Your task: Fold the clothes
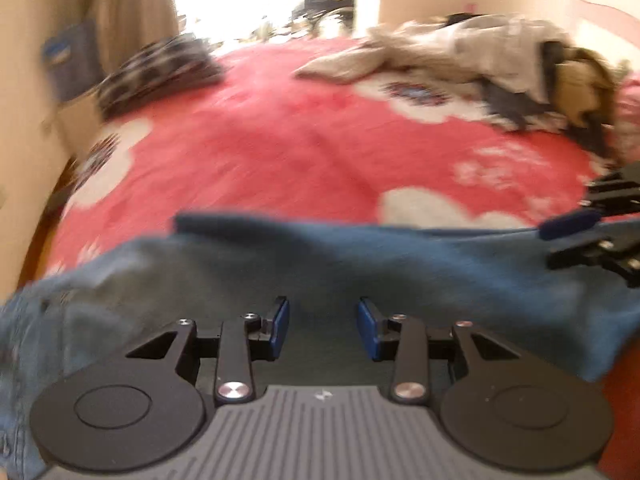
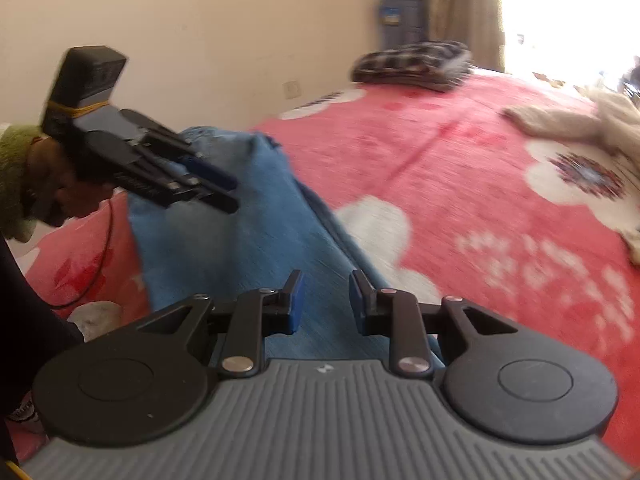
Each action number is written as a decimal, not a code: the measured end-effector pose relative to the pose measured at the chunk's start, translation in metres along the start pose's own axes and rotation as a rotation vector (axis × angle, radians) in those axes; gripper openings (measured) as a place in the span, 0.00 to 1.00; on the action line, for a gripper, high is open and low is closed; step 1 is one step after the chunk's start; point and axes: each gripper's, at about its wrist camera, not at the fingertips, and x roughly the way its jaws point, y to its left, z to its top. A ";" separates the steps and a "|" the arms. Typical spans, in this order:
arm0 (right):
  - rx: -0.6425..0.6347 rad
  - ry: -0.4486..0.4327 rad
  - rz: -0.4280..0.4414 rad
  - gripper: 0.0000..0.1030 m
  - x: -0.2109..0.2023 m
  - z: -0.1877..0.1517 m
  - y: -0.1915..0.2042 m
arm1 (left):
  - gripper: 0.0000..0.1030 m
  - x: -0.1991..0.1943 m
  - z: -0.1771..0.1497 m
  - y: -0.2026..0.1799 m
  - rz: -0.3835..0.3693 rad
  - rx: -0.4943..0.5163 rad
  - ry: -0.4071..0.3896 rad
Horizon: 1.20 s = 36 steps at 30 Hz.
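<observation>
A blue denim garment [image 1: 360,264] lies folded in a long band across the near edge of the red floral blanket [image 1: 300,140]. My left gripper [image 1: 324,322] hovers over the denim, its blue pads apart and nothing between them. My right gripper [image 1: 560,240] comes in from the right edge at the denim's end. In the right wrist view, the right gripper [image 2: 326,298] stands open over the denim [image 2: 240,240]. The left gripper [image 2: 218,190] is above the cloth's far end, held by a hand in a green sleeve [image 2: 16,168].
A heap of grey, beige and dark clothes [image 1: 500,60] lies at the back right of the bed. A folded plaid garment [image 1: 160,72] sits at the back left, near a blue box [image 1: 72,60]. A cream garment [image 2: 580,120] spreads over the blanket. A beige wall [image 2: 200,40] runs alongside.
</observation>
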 end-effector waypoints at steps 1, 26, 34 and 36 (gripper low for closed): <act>-0.011 0.015 -0.019 0.22 0.006 -0.002 -0.003 | 0.37 0.003 -0.005 0.008 0.013 -0.012 0.010; 0.318 0.280 0.508 0.62 0.209 0.185 -0.013 | 0.40 0.013 0.004 0.125 0.182 -0.217 -0.136; 0.431 0.346 0.574 0.40 0.254 0.164 -0.006 | 0.40 0.016 -0.013 0.133 0.175 -0.231 -0.155; 0.458 0.309 0.577 0.11 0.250 0.160 -0.015 | 0.40 0.017 -0.016 0.133 0.173 -0.230 -0.162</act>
